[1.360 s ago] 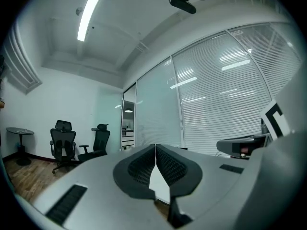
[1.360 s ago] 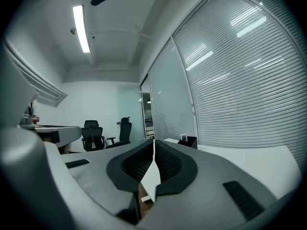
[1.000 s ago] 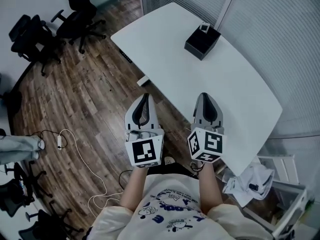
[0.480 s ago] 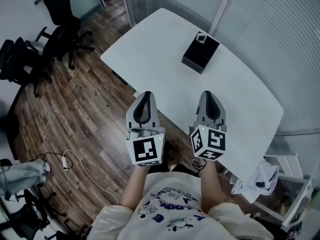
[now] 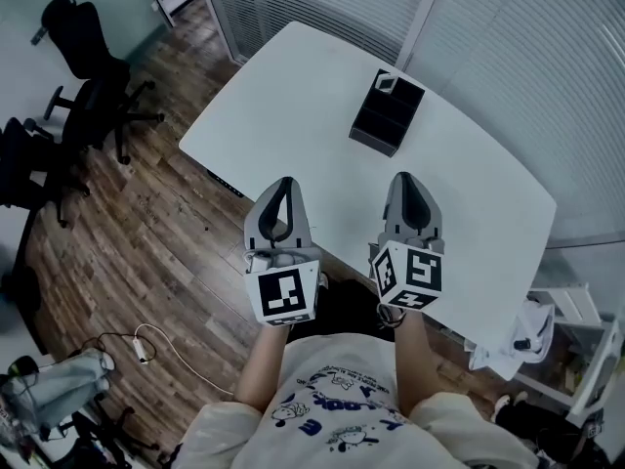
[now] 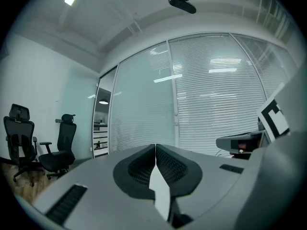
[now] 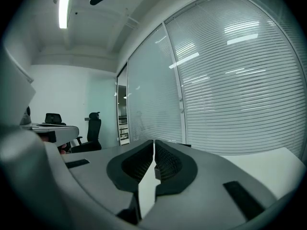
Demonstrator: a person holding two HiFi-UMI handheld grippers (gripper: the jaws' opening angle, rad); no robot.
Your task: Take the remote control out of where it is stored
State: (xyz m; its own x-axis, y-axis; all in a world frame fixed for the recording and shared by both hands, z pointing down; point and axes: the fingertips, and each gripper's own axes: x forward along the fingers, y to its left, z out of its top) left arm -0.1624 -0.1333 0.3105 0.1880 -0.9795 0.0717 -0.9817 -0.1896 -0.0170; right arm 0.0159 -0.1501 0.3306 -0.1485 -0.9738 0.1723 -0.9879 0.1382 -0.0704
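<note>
A black open-topped box (image 5: 388, 112) stands on the white table (image 5: 293, 106) toward its far side, with a small pale item (image 5: 387, 83) sticking up at its far end; I cannot tell whether that is the remote control. My left gripper (image 5: 283, 186) hangs over the table's near edge, jaws together and empty. My right gripper (image 5: 408, 180) is over the table beside it, well short of the box, also shut with nothing in it. Both gripper views show only shut jaws, blinds and glass walls: left gripper (image 6: 155, 146), right gripper (image 7: 153, 143).
Black office chairs (image 5: 83, 62) stand on the wood floor at the left. A cable with an adapter (image 5: 146, 345) lies on the floor at lower left. Slatted blinds (image 5: 547, 57) run behind the table. A shelf with white clutter (image 5: 532, 335) sits at the right.
Both grippers and the person have moved toward the table: the left gripper, earlier over the floor, now reaches the table's edge. The box looks nearer. Both stay shut.
</note>
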